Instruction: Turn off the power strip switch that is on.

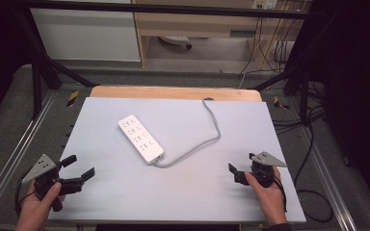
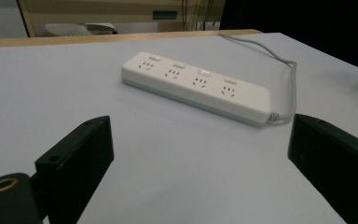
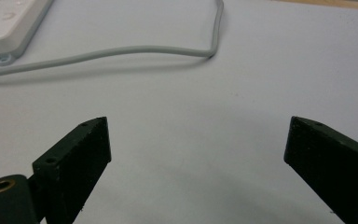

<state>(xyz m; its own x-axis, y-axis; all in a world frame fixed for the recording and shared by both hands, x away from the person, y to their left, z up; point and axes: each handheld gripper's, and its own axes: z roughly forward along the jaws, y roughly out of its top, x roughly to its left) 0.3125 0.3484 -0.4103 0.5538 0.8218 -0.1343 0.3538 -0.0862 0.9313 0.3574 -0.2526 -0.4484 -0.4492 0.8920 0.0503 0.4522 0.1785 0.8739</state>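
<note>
White power strip (image 2: 197,86) on the grey table (image 2: 37,84), beyond wide-apart tool (image 2: 200,154) jaws.

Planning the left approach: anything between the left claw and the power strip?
Nothing. In the left gripper view, bare grey tabletop runs from the open left claw to the power strip; the high view agrees.

Looks like a lab or test setup, not a home: the desk (image 1: 125,192) is boxed in by a black metal frame (image 1: 38,72), loose cables (image 1: 313,144) are left trailing over grey carpet past its right edge, and plain office cabinets (image 1: 86,33) are seen behind.
</note>
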